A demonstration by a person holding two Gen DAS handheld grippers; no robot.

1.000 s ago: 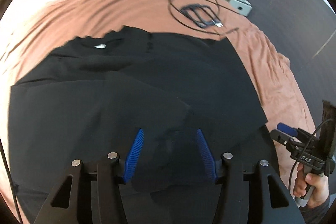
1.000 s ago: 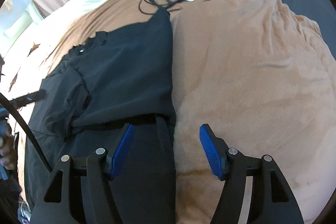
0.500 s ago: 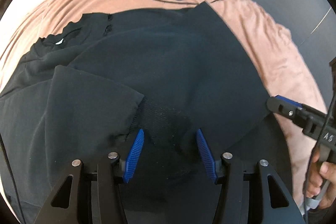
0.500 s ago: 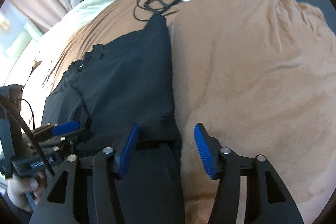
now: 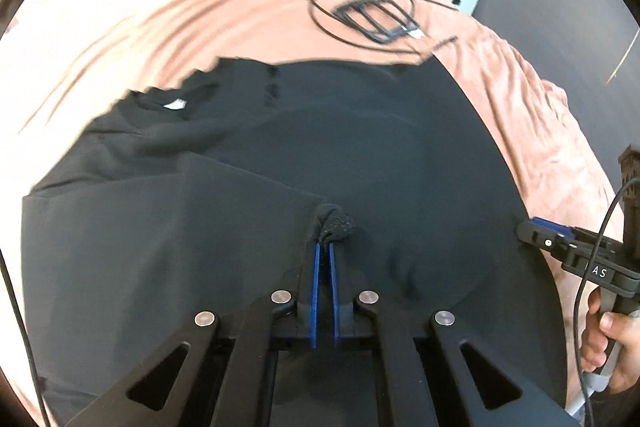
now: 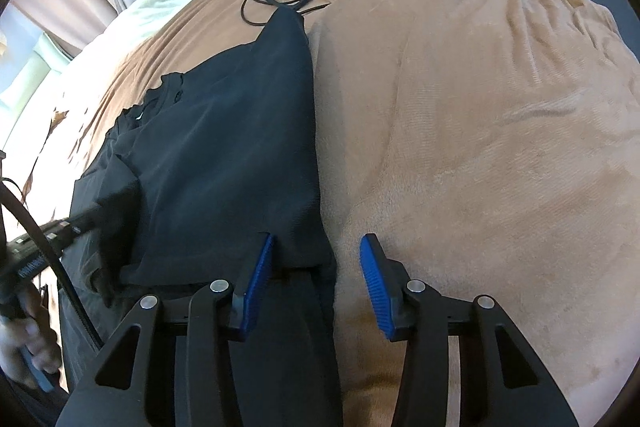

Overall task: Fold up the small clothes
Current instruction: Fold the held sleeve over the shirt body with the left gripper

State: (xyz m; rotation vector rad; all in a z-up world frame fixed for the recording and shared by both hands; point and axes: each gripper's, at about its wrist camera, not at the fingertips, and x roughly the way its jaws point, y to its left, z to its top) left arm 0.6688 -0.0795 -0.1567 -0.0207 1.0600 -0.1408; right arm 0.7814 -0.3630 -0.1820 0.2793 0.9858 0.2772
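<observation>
On the brown blanket (image 6: pixel 480 107) of the bed we find a black shirt (image 5: pixel 320 147) spread flat, collar toward the far side, with one sleeve and side panel already turned in over the body. We judge the fold as begun but well short of finished: the garment is still long, and the lengthwise halving from hem to collar remains to be done.

We note the left gripper (image 5: pixel 323 251) with its jaws together, clamped on a bunched pinch of the shirt's near edge; the fabric puckers just beyond the blue pads (image 5: pixel 316 287). The right gripper (image 6: pixel 316 267) stands at the shirt's near right corner with its jaws closing. The left pad sits on the cloth and the right pad over bare blanket; the corner lies between them, not yet pressed.

Once the right side has its hold, we expect the near edge can be carried up toward the collar.

A black cable with a flat frame (image 5: pixel 372 19) lies beyond the shirt's far corner, close enough to snag a careless lift
</observation>
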